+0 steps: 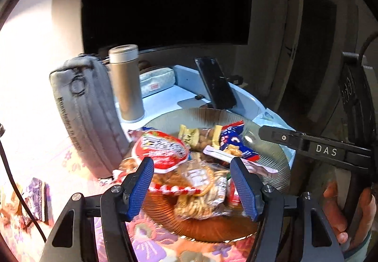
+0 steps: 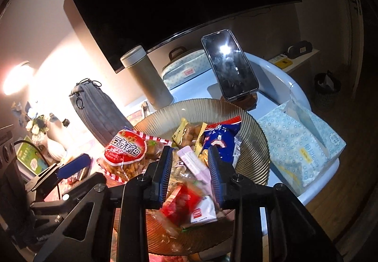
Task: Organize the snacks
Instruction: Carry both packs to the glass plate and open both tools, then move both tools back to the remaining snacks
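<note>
**Left wrist view: both grippers poised over the snack bowl**

Left wrist view shows the left gripper (image 1: 191, 181) with its jaws spread, hanging just above a ribbed glass bowl (image 1: 271, 141) heaped with snack packets. Nothing is pinched; a clear bag of fried sticks (image 1: 200, 191) lies below and between its blue pads, and a red round-label packet (image 1: 160, 151) sits just ahead of its left pad. The right gripper (image 2: 189, 162) stands narrowly parted, also holding nothing, with a pale pink stick sachet (image 2: 191, 162) ahead between its pads and a blue packet (image 2: 222, 144) just beyond its right pad.

The step in hand looks like choosing a packet to lift out. The next move probably calls for lowering onto one wrapper and closing on it alone, since the packets overlap.

Room is tight: a steel flask (image 1: 127, 82) and a grey pouch (image 1: 85, 115) stand beyond the left gripper to its left, a propped phone (image 2: 230, 63) beyond the bowl's far rim, and a tissue pack (image 2: 300, 144) to the right gripper's right.
</note>
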A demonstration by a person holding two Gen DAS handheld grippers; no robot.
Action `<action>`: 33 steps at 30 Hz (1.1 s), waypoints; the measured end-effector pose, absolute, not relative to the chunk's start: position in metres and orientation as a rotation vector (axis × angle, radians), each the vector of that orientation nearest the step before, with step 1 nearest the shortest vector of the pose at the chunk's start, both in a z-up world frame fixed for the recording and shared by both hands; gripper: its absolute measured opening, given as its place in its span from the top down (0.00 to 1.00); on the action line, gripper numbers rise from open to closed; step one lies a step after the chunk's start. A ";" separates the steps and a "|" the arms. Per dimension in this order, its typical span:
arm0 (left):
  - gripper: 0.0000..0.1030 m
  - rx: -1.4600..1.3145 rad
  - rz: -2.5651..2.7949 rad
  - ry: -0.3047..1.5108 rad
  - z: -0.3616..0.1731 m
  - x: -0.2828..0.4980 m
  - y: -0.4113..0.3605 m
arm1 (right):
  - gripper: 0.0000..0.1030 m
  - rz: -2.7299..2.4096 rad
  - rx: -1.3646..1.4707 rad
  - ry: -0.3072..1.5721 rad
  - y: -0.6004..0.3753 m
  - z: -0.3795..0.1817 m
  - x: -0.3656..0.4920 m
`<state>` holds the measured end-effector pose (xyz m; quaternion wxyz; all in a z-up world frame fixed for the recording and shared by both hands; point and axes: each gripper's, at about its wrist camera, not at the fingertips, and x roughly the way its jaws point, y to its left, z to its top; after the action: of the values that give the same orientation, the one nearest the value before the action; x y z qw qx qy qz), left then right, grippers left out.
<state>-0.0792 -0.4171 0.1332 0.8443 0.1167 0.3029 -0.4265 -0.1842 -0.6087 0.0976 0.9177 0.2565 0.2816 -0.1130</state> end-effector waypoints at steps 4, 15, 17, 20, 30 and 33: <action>0.37 0.210 -0.883 0.640 0.137 -0.072 -0.396 | 0.70 -0.213 0.511 0.586 -0.596 0.102 -0.181; 0.37 0.138 -0.791 0.636 0.141 -0.059 -0.322 | 0.70 -0.124 0.456 0.608 -0.536 0.112 -0.159; 0.37 0.121 -0.769 0.637 0.142 -0.055 -0.306 | 0.70 -0.101 0.445 0.616 -0.523 0.113 -0.152; 0.37 0.096 -0.736 0.636 0.142 -0.049 -0.280 | 0.70 -0.067 0.423 0.628 -0.501 0.114 -0.142; 0.37 0.004 -0.583 0.635 0.140 -0.023 -0.181 | 0.70 0.061 0.320 0.698 -0.415 0.110 -0.096; 0.37 -0.027 -0.532 0.634 0.137 -0.012 -0.149 | 0.70 0.095 0.292 0.722 -0.391 0.107 -0.082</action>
<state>-0.0124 -0.1485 0.1371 0.9155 -0.0132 0.3081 -0.2584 -0.0822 -0.3913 0.1070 0.9240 0.1423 0.3519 0.0462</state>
